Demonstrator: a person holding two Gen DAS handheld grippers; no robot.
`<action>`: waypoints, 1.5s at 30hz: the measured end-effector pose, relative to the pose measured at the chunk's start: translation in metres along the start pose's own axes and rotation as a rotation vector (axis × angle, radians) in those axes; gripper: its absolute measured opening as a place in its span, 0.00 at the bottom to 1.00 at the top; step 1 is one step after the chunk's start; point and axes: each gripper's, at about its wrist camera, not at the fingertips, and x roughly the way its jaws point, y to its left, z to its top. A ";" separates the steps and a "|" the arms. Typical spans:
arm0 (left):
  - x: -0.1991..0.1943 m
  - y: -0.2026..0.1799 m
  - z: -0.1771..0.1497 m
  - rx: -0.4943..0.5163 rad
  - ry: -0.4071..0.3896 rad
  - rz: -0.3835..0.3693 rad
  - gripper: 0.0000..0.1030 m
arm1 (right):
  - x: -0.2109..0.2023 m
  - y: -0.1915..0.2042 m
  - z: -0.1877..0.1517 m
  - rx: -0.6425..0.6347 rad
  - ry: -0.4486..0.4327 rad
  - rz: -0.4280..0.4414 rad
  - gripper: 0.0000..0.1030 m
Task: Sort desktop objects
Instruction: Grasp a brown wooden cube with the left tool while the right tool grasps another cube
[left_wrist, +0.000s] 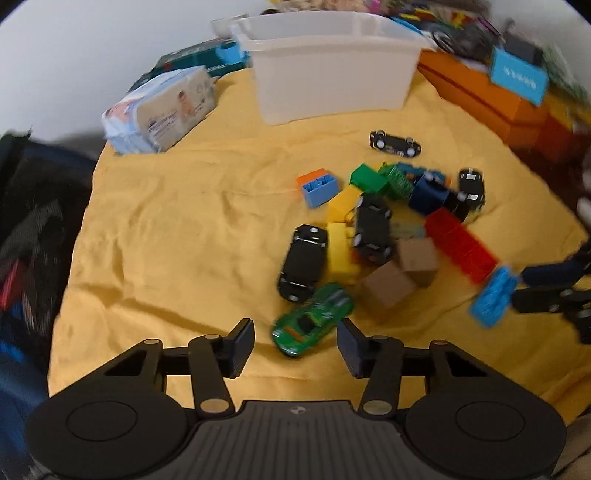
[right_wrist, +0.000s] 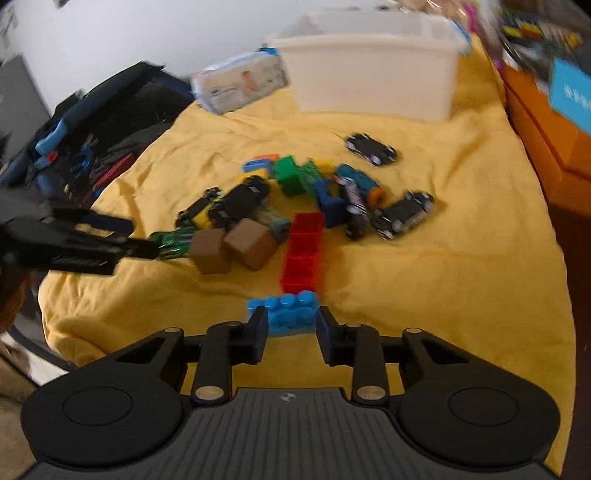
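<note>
On the yellow cloth (left_wrist: 166, 240) lies a pile of toy cars and building bricks. A green toy car (left_wrist: 312, 319) lies aslant between the fingers of my left gripper (left_wrist: 295, 345), which is open with its pads clear of the car. In the right wrist view the left gripper (right_wrist: 147, 245) reaches in from the left, the green car (right_wrist: 173, 240) at its tips. My right gripper (right_wrist: 291, 334) is shut on a light blue studded brick (right_wrist: 291, 312); the blue brick (left_wrist: 495, 299) also shows at the right gripper's tips in the left wrist view. A long red brick (right_wrist: 303, 254) lies just beyond it.
A white plastic bin (left_wrist: 332, 66) stands at the back of the cloth, a pack of wipes (left_wrist: 162, 110) to its left, orange boxes (left_wrist: 491, 99) along the right. Two brown cubes (left_wrist: 402, 269), black cars (left_wrist: 303, 262) and mixed bricks fill the pile. A dark bag (left_wrist: 29, 221) lies off the left edge.
</note>
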 end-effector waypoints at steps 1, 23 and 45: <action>0.003 0.002 0.002 0.033 -0.005 -0.002 0.52 | -0.001 0.006 0.000 -0.017 -0.003 -0.017 0.34; 0.009 -0.018 0.004 -0.069 0.026 -0.234 0.52 | 0.072 0.025 0.042 -0.339 -0.052 0.092 0.32; 0.028 -0.016 0.005 -0.244 0.063 -0.100 0.32 | 0.068 0.008 0.044 -0.441 -0.102 0.201 0.49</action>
